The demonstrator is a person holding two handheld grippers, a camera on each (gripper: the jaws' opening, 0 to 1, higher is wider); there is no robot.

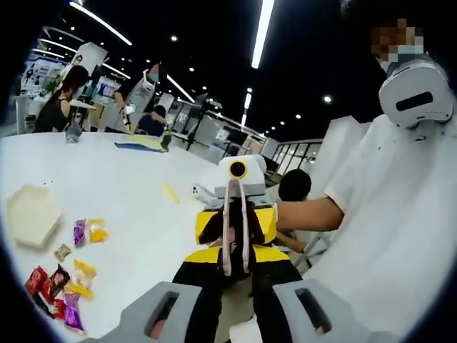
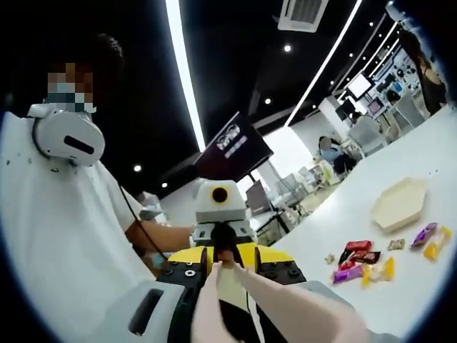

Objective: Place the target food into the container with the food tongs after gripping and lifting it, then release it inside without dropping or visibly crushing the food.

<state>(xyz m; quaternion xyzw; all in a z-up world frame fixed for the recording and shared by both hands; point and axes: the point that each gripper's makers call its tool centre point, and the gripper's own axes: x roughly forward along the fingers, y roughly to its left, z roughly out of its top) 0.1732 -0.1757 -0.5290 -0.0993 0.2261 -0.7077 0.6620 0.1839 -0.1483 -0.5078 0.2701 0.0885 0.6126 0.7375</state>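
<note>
The small foil-wrapped snacks, red, purple and yellow, lie loose on the white counter, near the beige hexagonal tray-like container but apart from it. The container's pale inside looks bare. The pale pink plastic food tongs hang in the air between the two tools, well away from the food. Its arms spread towards the right tongs and cover part of their jaws, so I cannot tell whether those grasp it. The left tongs stand released, with the grey jaws wide apart. A person in a white shirt is cut off at the edge. The snack labels are too small to read.
</note>
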